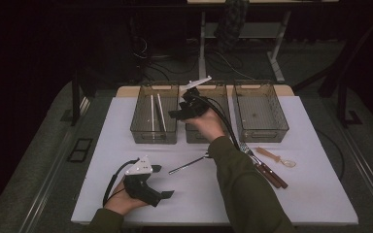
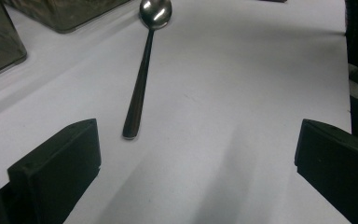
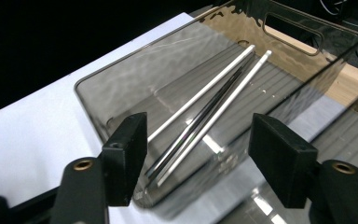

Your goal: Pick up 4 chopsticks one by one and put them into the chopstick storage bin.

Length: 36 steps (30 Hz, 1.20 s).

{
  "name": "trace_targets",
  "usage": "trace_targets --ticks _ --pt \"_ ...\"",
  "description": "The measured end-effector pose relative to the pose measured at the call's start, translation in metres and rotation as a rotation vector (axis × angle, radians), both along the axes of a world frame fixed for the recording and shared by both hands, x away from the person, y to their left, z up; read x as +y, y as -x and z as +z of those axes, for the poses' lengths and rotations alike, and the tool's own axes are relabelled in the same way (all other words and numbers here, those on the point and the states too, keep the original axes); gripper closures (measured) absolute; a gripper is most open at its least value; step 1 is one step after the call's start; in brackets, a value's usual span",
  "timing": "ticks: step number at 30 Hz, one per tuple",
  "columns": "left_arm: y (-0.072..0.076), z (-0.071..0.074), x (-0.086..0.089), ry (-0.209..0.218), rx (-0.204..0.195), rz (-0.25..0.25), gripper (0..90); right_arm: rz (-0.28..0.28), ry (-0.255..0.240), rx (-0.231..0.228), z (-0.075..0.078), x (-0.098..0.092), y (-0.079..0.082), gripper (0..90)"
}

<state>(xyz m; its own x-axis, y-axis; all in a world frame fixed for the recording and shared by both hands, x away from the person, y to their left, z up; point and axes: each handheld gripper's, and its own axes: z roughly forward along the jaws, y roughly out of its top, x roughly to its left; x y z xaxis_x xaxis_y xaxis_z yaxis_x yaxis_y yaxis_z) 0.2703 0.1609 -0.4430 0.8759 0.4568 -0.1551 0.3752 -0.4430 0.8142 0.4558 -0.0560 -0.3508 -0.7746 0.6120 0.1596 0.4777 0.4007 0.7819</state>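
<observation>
Several thin metal rods [image 1: 156, 112] [image 3: 207, 114] lie lengthwise in the left smoky plastic bin [image 1: 141, 132] [image 3: 121, 88]. My right gripper [image 1: 174, 115] [image 3: 200, 140] hovers at that bin's near right corner. Its jaws are open and empty, and they frame the rods below. A dark-handled metal spoon [image 1: 190, 163] [image 2: 140, 93] lies on the white table [image 1: 126, 160], bowl pointing away from my left gripper. My left gripper [image 1: 162, 182] [image 2: 198, 140] rests low at the front left with its jaws wide open and the spoon's handle end just ahead of them.
A middle bin [image 1: 213, 90] and a right bin [image 1: 260, 132] stand beside the left one along the back. A fork and brown-handled knives [image 1: 267, 171] lie at the right, with a small clear-bowled spoon [image 1: 278, 158] beside them. The person's right forearm [image 1: 243, 189] crosses the table's centre.
</observation>
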Motion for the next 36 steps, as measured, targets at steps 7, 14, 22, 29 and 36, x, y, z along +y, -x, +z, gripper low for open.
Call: trace_targets --ticks 7,14,22,29,36 --pt "-0.001 0.0 0.001 0.003 0.001 0.002 0.0 0.018 -0.016 -0.026 0.005 -0.027 0.014 34.4" --pt "-0.001 -0.001 0.001 0.0 0.005 0.008 0.0 0.034 -0.038 -0.041 0.003 -0.05 0.032 34.2" --pt "0.0 -0.001 0.0 -0.01 0.0 0.014 0.0 0.037 -0.034 -0.049 -0.001 -0.077 0.054 34.1" --pt "0.0 -0.001 0.0 -0.016 0.002 0.014 0.0 0.042 -0.04 -0.052 -0.006 -0.097 0.071 34.1" --pt "0.0 -0.001 0.0 -0.017 0.003 0.016 0.0 0.039 -0.047 -0.052 -0.012 -0.117 0.085 34.1"
